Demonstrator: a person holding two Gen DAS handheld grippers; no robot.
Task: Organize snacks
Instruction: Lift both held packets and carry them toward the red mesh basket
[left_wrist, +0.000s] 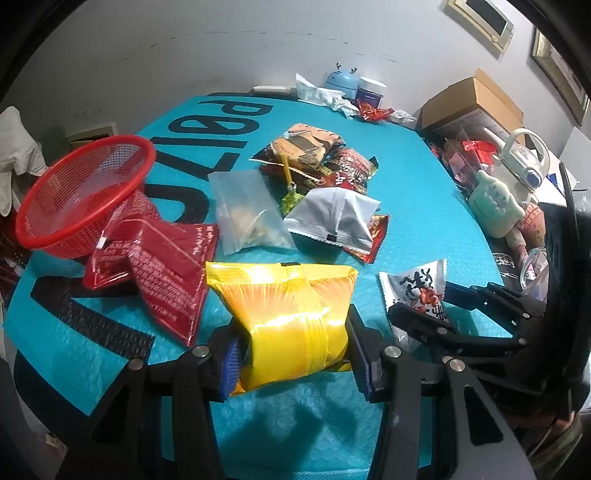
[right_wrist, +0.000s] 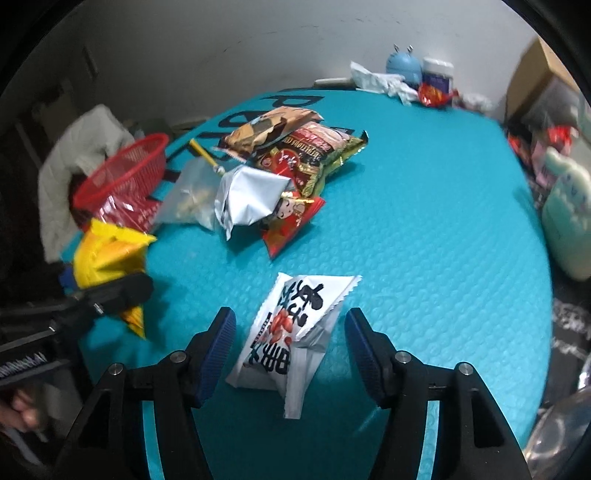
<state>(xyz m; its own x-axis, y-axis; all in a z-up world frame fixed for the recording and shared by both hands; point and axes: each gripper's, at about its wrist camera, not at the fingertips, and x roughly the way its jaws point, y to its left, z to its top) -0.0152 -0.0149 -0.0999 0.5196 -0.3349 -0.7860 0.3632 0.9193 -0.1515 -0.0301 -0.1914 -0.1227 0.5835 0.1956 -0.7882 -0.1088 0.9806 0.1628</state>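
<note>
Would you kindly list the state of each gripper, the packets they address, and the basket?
Left gripper: shut on yellow packet, squeezing it.
Right gripper: open, straddling white packet.
White packet: lying on the mat, ungripped.
Red basket: tilted, propped on a red packet; no snacks visible inside.

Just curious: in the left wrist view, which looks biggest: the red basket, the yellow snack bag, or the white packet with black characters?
1. Red basket and yellow snack bag: similar; the bag's nearer, so unsure.
2. White packet: smallest.
</note>
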